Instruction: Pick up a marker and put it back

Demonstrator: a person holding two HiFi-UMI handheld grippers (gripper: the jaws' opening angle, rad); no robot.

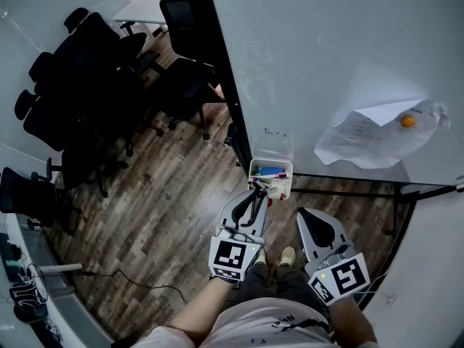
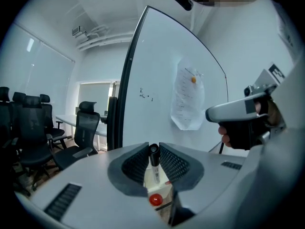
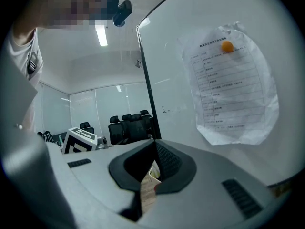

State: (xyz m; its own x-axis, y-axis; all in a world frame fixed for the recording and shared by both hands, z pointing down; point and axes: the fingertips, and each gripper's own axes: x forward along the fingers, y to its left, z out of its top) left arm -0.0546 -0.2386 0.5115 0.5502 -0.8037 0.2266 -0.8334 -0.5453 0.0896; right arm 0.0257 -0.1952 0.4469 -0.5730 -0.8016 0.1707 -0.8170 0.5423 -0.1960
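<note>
Marker (image 2: 154, 163): sitting cap up, pinched in the left claw (image 2: 153, 149), hanging over the tray (image 1: 254, 164)'s near rim.
Right claw (image 3: 153, 144): pressed together, idling empty.
Tip: holding the squeeze firm, lowering straight into the tray, then releasing.

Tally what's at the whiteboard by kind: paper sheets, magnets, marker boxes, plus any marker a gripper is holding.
Paper sheet: 1
Orange magnet: 1
Marker box: 1
Marker held in the left gripper: 1
Total: 4
</note>
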